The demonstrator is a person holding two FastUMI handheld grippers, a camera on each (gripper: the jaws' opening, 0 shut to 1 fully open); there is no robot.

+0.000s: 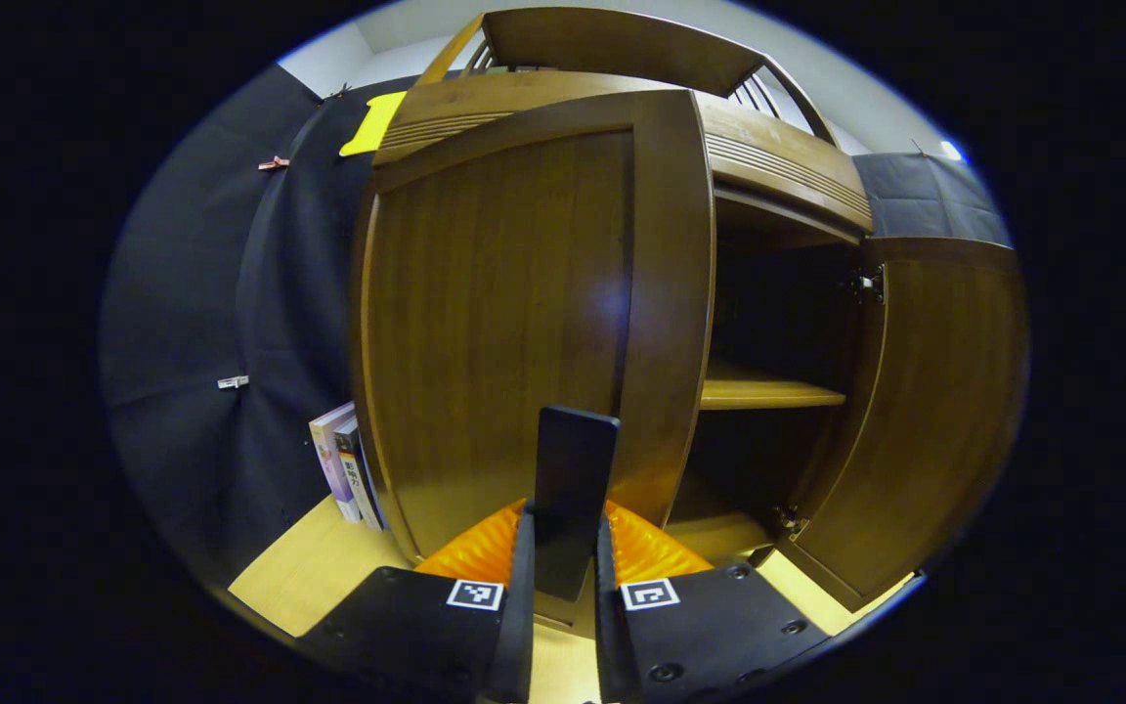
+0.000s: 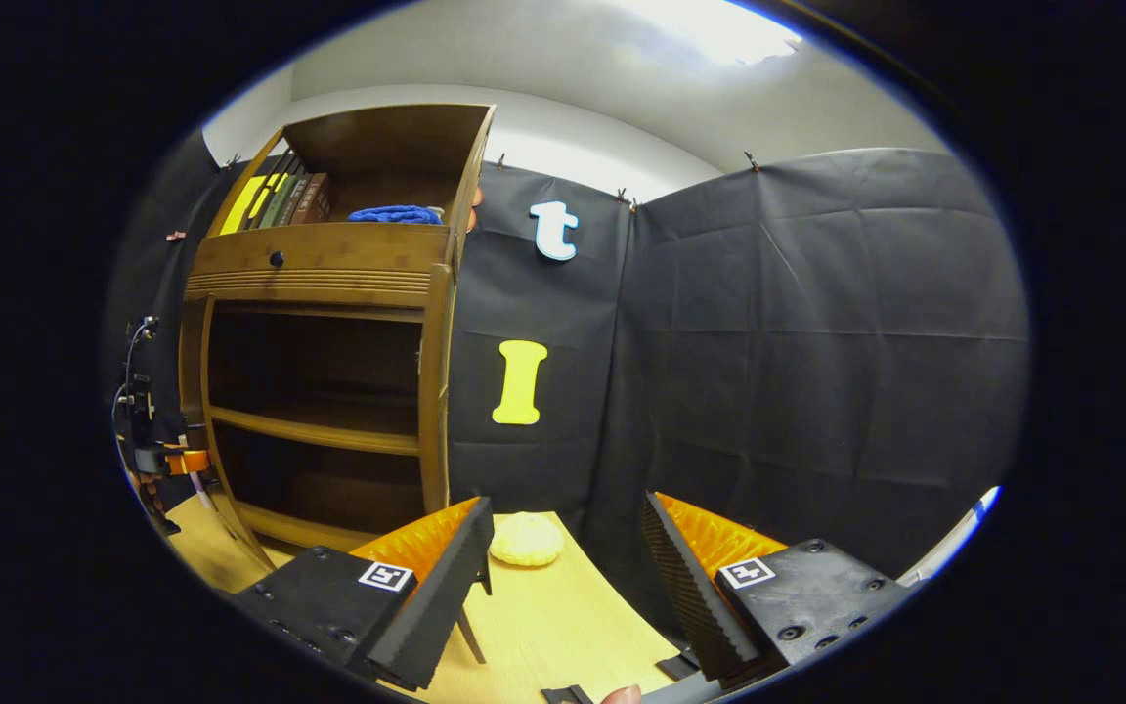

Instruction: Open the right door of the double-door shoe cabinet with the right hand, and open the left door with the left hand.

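Observation:
In the left gripper view the brown wooden shoe cabinet (image 1: 778,166) stands close ahead. Its left door (image 1: 495,313) is swung partly out toward me. My left gripper (image 1: 566,523) is shut on that door's flat black handle (image 1: 575,460). The right door (image 1: 934,411) stands wide open at the right, baring a shelf (image 1: 763,393) and the dark inside. In the right gripper view the cabinet (image 2: 319,264) is off to the left with its inside bare. My right gripper (image 2: 563,577) is open and holds nothing, well away from the cabinet over the table (image 2: 563,626).
Books (image 1: 343,469) lean against the cabinet's left side on the light wooden table (image 1: 309,567). Books (image 2: 280,200) and a blue cloth (image 2: 395,214) fill the top shelf. A pale yellow round thing (image 2: 526,539) lies on the table by the black cloth wall (image 2: 817,372).

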